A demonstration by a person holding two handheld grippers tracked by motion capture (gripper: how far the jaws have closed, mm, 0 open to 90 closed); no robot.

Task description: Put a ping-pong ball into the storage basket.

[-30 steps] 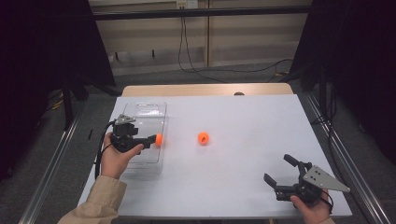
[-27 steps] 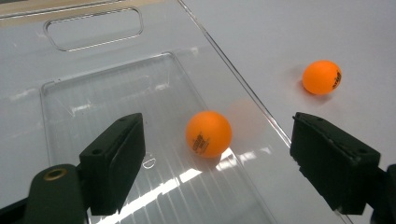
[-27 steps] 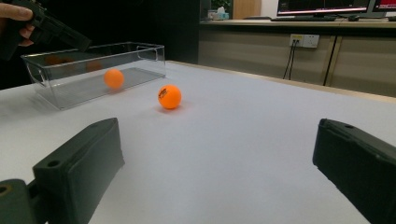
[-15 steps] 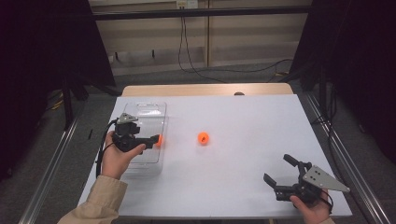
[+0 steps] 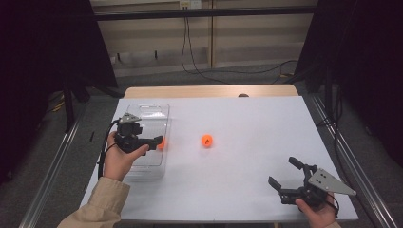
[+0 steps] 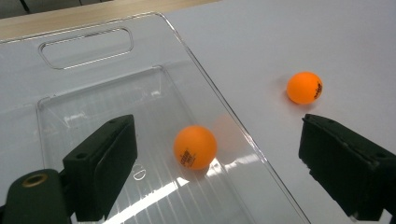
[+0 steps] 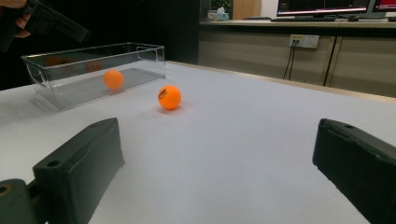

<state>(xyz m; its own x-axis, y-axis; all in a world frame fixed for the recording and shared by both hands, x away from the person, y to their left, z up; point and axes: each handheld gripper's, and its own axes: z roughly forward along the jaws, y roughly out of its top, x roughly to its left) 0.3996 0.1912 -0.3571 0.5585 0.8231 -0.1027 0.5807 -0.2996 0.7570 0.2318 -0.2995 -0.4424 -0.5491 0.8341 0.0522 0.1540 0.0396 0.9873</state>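
One ball is sitting in the clear bin [image 6: 93,60]!
Left gripper [image 5: 154,141] jaws, just opening, are hovering over that orange ball [image 6: 195,147]; second ball [image 6: 304,87] lying beyond, outside; right gripper [image 5: 285,176] gaping, holding nothing.

One ball [image 7: 113,79] lies in the clear bin [image 7: 70,91]; another ball [image 7: 169,97] sits just beside it on the table [image 7: 243,140].

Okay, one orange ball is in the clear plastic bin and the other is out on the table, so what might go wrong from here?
The orange ball in the clear plastic bin lies free below the left gripper, whose jaws have just been opening; it may roll against the bin wall. The second orange ball sits loose on the white table and could roll if nudged.
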